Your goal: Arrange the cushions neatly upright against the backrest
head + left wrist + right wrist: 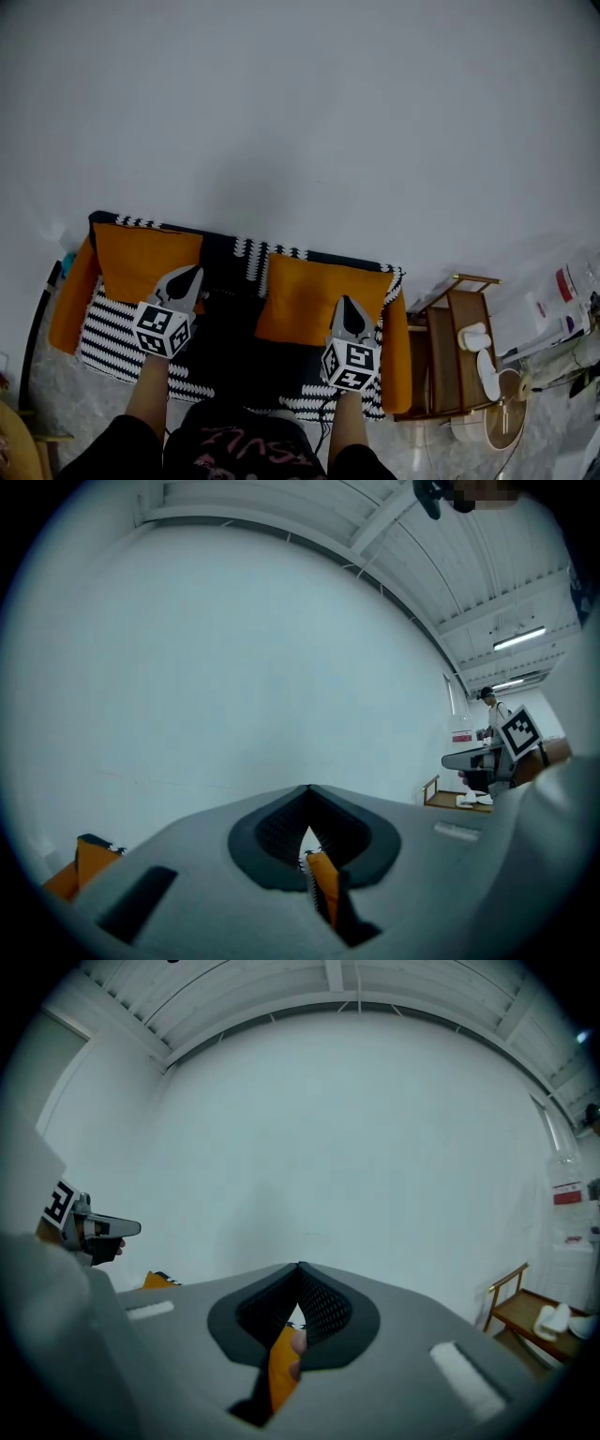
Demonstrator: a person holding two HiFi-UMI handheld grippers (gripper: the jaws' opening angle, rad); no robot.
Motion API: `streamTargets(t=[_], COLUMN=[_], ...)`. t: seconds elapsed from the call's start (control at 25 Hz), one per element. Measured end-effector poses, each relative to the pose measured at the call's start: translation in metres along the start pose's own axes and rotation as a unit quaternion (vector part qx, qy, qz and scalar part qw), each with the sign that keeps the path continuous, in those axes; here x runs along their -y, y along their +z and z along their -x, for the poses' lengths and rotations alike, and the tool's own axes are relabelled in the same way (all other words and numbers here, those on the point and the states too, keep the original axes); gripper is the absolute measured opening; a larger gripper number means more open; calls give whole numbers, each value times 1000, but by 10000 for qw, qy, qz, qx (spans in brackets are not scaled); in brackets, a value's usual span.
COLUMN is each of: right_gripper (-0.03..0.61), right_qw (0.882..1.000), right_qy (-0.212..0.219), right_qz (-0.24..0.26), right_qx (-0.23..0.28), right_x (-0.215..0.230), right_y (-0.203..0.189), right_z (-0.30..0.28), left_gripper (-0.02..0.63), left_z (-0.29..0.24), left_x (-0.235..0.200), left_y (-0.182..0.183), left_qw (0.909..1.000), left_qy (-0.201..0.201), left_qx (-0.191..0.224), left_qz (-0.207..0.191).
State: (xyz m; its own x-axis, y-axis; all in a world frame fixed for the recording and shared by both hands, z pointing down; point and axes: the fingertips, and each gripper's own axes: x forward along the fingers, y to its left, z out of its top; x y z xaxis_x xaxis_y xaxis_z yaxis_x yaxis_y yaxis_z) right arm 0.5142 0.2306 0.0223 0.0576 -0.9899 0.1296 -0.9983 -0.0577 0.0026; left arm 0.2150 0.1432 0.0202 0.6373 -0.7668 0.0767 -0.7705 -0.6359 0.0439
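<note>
Left tool, right tool shut, cushions beyond

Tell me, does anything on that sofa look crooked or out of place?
Nothing stands out. The left cushion and the right cushion both stand upright against the backrest, with a gap between them, and their top edges follow its line. Nothing looks spilled or torn.
</note>
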Motion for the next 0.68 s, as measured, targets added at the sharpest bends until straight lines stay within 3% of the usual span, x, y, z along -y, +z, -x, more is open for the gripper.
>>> streamTargets(t=[0.68], right_gripper=[11], right_qw=[9996], right_qy=[-67], right_qz=[266], right_qx=[33], right_x=[-1], right_y=[11], right_z=[2], left_gripper=[2], left_z=[-1], left_x=[0], left_y=[8], left_qw=[9997], left_qy=[-89], left_qx=[38], left_qz=[-225])
